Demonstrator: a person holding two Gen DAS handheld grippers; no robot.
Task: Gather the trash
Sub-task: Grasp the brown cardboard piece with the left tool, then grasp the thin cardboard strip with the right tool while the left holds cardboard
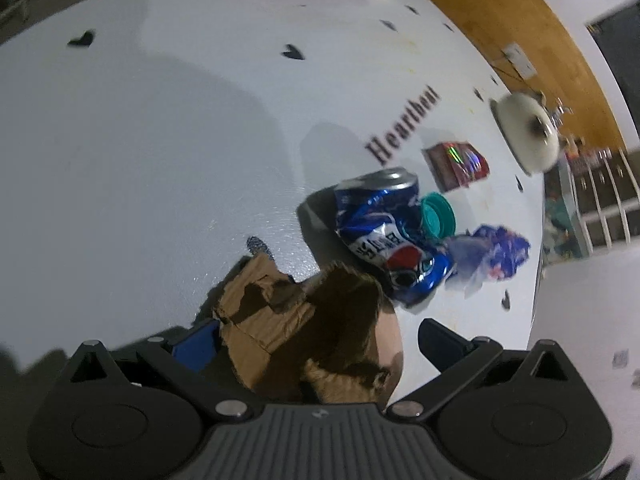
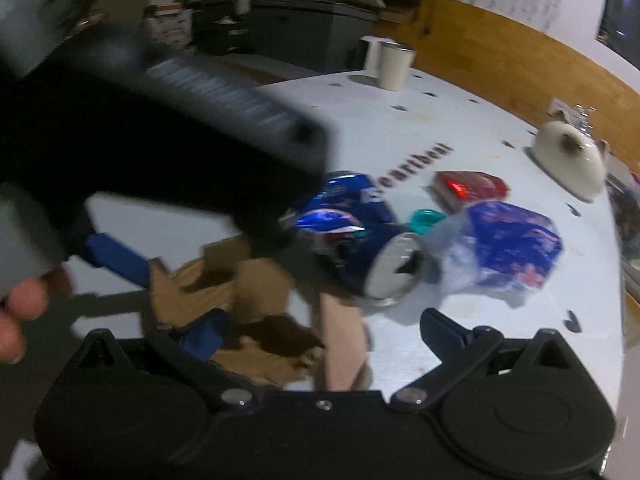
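Left wrist view: left tongs (image 1: 312, 344) spread wide, a torn cardboard scrap (image 1: 280, 332) lying between the fingers, no pinch visible. Looks like early going, judged from the litter on the white tabletop (image 1: 140, 140): crushed blue can (image 1: 384, 236), teal bottle cap (image 1: 436, 216) touching it, crumpled blue wrapper (image 1: 492, 258) just beside, red packet (image 1: 458, 164) a little further off. No bin or bag in sight, so nothing provably collected. Can lying on its side, long axis running diagonally, silver end toward the far tabletop, crumpled logo end toward the tongs.

Right wrist view: right tongs (image 2: 320, 332) also spread, over the same cardboard scrap (image 2: 224, 288); contact hard to judge through the blur. Left gripper (image 2: 160, 120) crossing the upper left, a hand (image 2: 20, 312) at the frame edge. Can (image 2: 352, 236) here showing its flat silver end toward the camera, axis slanting away to the upper left. Cap (image 2: 426, 218), wrapper (image 2: 504, 248) and packet (image 2: 472, 188) all on the tabletop (image 2: 480, 340), all left to gather.
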